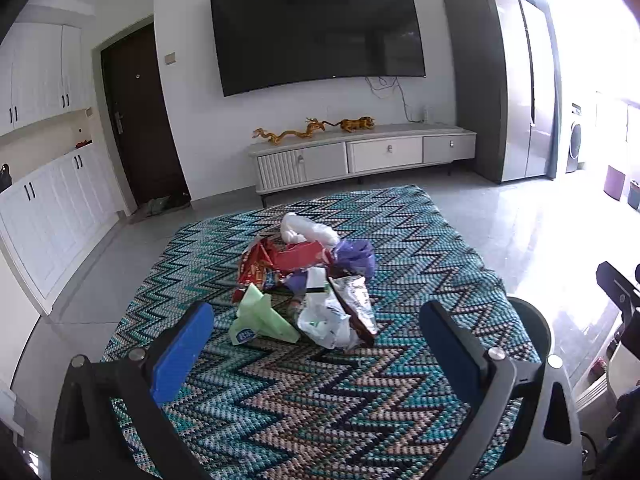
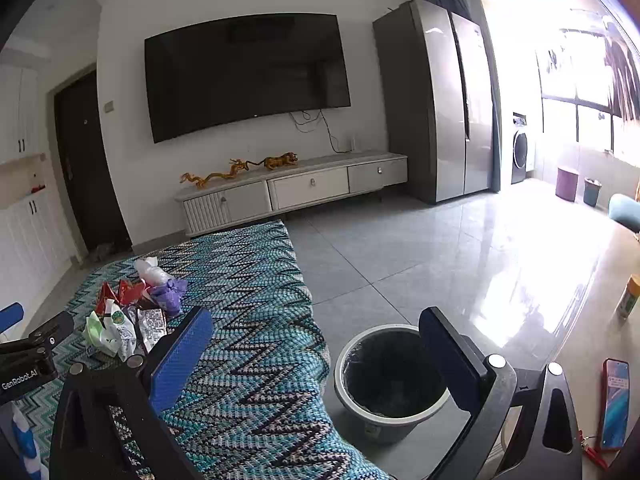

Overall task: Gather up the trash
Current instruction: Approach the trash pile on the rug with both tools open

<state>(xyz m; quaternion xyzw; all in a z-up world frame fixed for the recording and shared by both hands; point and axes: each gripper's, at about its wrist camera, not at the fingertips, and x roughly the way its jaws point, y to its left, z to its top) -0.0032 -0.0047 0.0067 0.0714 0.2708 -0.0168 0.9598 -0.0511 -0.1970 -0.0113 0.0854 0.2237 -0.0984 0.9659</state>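
Facing trash (image 1: 308, 288) heaped on cloth (image 1: 280, 400), dead ahead of left gripper (image 1: 316, 344) | both jaws apart, empty | right gripper (image 2: 316, 356) over bin (image 2: 390, 376) | left nearer

Heap of crumpled trash (image 1: 308, 284) on the zigzag cloth
Red, purple, green, white and foil wrappers piled together; black-lined grey bin (image 2: 390, 376) stands upright nearby

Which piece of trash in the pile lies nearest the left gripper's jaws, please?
The light green wrapper, at the pile's front left edge just ahead of the left gripper; the red, purple and white pieces lie farther back.
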